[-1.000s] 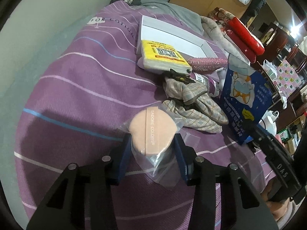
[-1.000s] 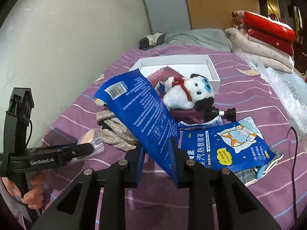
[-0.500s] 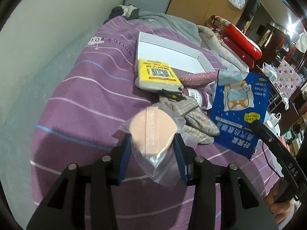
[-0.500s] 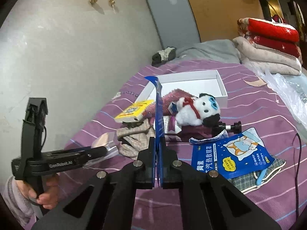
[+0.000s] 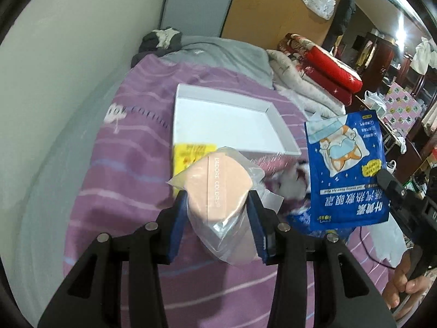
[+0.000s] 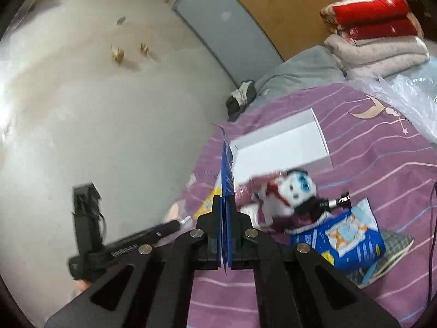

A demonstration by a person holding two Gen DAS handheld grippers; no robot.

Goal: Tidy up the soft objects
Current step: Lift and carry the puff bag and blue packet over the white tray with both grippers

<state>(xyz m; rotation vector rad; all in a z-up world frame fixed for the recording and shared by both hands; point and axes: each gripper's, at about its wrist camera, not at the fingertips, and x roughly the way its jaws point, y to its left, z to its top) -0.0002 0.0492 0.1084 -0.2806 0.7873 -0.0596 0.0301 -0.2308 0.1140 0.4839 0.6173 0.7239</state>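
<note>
My left gripper (image 5: 217,218) is shut on a peach makeup sponge (image 5: 215,188) in a clear plastic bag, held above the purple striped bed. My right gripper (image 6: 225,227) is shut on a blue eye-mask packet (image 6: 226,175), seen edge-on there; its printed face shows in the left wrist view (image 5: 347,169). An open white box (image 5: 226,125) lies on the bed beyond both; it also shows in the right wrist view (image 6: 281,147). A white plush toy with a red scarf (image 6: 289,191) lies near the box.
A yellow packet (image 5: 188,155) lies by the box. A second blue packet (image 6: 344,237) rests on checked cloth at the right. Folded red and white blankets (image 6: 377,35) are stacked at the bed's head. A wall runs along the left.
Both grippers have risen with their loads and moved toward the white box. The blue packet has turned edge-on to the right camera.
</note>
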